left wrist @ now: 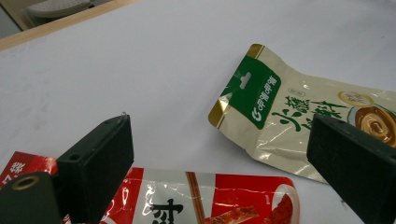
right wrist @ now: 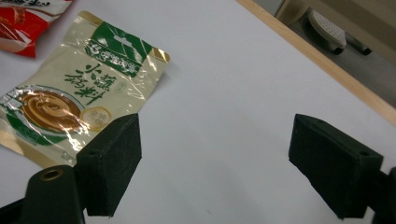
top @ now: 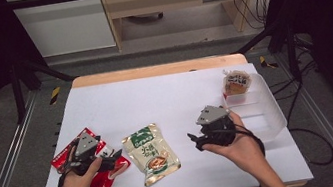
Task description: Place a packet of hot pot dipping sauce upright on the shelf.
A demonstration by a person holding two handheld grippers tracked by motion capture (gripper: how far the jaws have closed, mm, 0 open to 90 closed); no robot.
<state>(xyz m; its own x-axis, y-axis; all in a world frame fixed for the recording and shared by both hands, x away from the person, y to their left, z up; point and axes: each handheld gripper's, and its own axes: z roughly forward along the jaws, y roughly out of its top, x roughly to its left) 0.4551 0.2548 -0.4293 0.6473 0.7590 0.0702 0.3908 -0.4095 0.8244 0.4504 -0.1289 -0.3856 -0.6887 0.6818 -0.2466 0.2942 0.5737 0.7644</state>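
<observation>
Left gripper (top: 94, 157), jaws spread and holding nothing, hovers over the glossy red foil snack pouch (left wrist: 205, 198), likely lining up a pick. Right gripper (top: 201, 139) also spread, idle over bare white tabletop (top: 165, 98). Cream-and-green foil pouch (top: 150, 153) lies flat between them; clear plastic bin (top: 269, 107) at 3 o'clock holds 1 orange packet (top: 236, 83).

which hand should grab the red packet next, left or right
Left. The left gripper already hangs open right over the red packet, jaws either side of it. The right gripper is open too, but sits beyond the green-and-cream pouch, nearer the clear bin.
</observation>
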